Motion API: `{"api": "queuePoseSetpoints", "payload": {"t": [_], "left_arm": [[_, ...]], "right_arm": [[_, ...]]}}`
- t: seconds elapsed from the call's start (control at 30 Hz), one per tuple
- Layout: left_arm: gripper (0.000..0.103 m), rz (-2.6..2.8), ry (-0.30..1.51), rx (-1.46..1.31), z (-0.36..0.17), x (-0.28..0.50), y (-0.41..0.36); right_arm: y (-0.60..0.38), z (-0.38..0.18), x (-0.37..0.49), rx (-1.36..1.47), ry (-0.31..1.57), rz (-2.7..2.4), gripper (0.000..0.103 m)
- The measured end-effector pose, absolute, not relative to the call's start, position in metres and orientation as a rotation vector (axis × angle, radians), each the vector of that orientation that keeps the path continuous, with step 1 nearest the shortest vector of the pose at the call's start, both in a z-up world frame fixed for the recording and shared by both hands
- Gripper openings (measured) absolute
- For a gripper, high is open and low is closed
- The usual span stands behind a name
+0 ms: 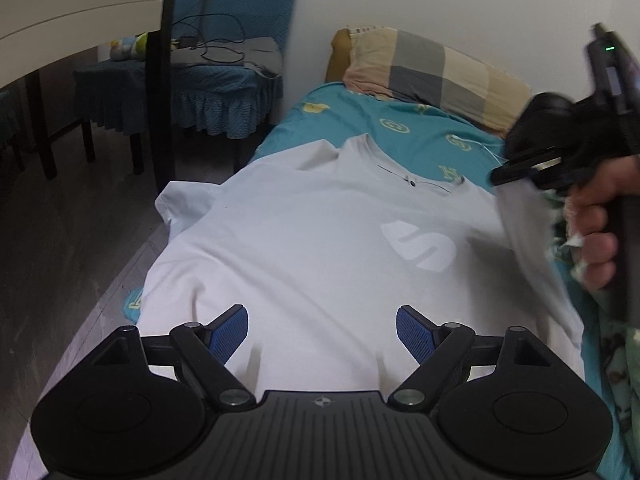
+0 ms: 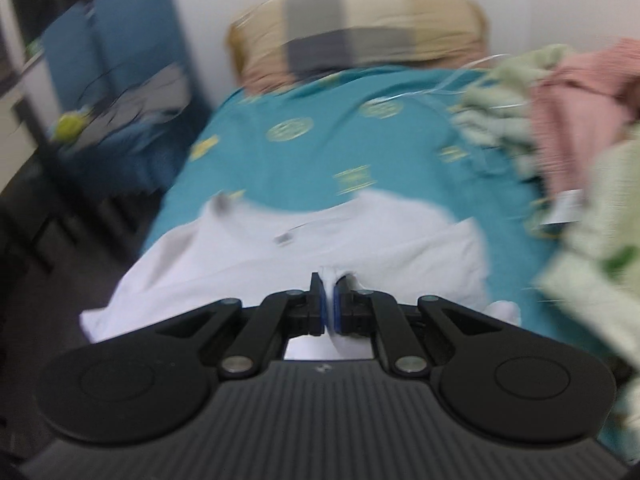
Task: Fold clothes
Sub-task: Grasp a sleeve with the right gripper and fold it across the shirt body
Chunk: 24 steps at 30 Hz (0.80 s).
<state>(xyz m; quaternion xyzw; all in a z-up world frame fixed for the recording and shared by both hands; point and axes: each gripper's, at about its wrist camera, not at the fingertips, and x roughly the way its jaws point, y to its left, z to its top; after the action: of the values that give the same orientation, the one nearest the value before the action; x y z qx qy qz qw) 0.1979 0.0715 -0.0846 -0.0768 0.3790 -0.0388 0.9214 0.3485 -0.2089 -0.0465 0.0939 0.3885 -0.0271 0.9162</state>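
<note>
A white T-shirt [image 1: 304,248] lies front-up on the teal bedsheet [image 1: 400,120] below the checked pillow [image 1: 432,68], the right gripper [image 2: 329,304] pinching its right sleeve fabric, the left gripper [image 1: 322,330] spread wide above its hem

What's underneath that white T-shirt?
The white T-shirt lies spread on a teal bedsheet with yellow emblems, which shows beyond the collar and along the left edge. What the sheet looks like directly beneath the shirt is covered. The right gripper pinches the shirt's fabric.
</note>
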Motion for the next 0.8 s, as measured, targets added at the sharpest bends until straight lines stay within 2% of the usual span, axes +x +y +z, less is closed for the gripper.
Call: {"api": "queuePoseSetpoints", "payload": {"t": [0.17,0.2,0.23,0.3,0.33,0.63,0.8], "left_arm": [[0.083,-0.086,0.832,-0.200,-0.100,0.204,0.084],[0.083,-0.098,0.845,-0.213,-0.103,0.205,0.085],[0.083,-0.113,0.856,-0.224,-0.106,0.206,0.084],[0.083,-0.140,0.867,-0.228,-0.108,0.207,0.081],[0.083,-0.155,0.867,-0.221,-0.109,0.206,0.078],[0.083,-0.295,0.845,-0.179,-0.106,0.184,0.044],[0.082,-0.389,0.870,-0.151,-0.106,0.157,0.016]], "right_arm": [[-0.173,-0.079,0.362,0.254,0.879,0.059,0.013],[-0.179,-0.075,0.350,0.257,0.872,0.066,0.021],[-0.185,-0.072,0.337,0.261,0.864,0.073,0.039],[-0.198,-0.065,0.311,0.267,0.850,0.087,0.059],[-0.204,-0.062,0.298,0.271,0.842,0.094,0.062],[-0.262,-0.033,0.179,0.297,0.780,0.145,0.062],[-0.299,-0.043,0.089,0.321,0.761,0.030,0.062]]}}
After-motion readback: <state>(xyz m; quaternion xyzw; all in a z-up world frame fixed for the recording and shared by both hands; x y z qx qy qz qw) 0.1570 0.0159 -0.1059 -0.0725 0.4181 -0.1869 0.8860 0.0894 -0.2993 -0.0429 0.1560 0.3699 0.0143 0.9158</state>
